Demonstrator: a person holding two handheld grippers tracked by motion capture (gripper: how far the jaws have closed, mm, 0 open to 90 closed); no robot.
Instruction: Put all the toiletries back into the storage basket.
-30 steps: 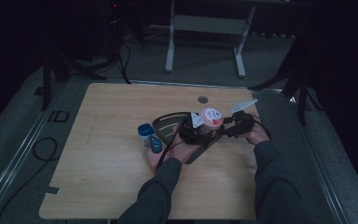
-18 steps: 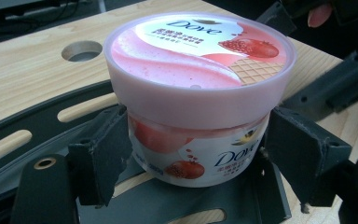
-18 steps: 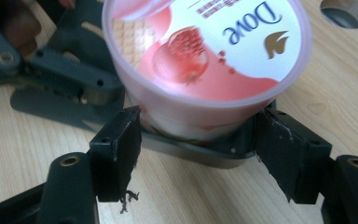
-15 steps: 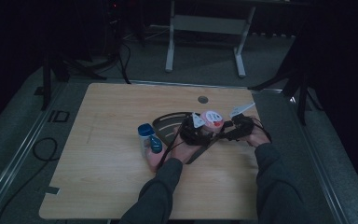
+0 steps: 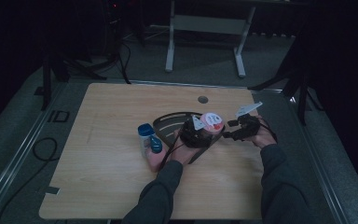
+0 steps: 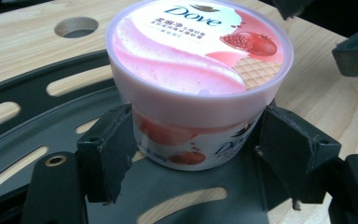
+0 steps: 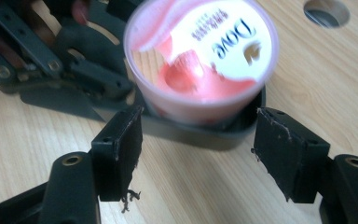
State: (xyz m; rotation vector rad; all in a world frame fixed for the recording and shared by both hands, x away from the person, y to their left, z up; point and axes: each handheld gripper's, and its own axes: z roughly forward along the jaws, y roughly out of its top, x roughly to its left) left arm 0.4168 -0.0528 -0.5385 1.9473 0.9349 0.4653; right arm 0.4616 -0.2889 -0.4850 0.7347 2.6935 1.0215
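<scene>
The left gripper (image 6: 196, 140) is closing on a single pink tub (image 6: 198, 79), its two pads lying against the tub's lower wall on opposite sides, the jaws having just been drawing in around it. The right gripper (image 7: 198, 154) is waiting just short of the same tub (image 7: 200, 56) from the opposite side, jaws spread wide with nothing between them but bare wood. The tub is standing upright on a black slotted tray (image 6: 37, 126), its axis vertical and its printed lid facing up; in the left gripper view the brand name is reading right way up, in the right gripper view upside down. From the high view, two hands are meeting near the middle of the one wooden table (image 5: 102, 186), the left gripper (image 5: 196, 133) and right gripper (image 5: 235, 130) flanking the tub (image 5: 212, 122) on the tray (image 5: 168, 122). One blue-capped bottle (image 5: 148, 139) is standing just beside the tray toward the left, and one round hole (image 5: 203, 99) is showing in the tabletop beyond.
</scene>
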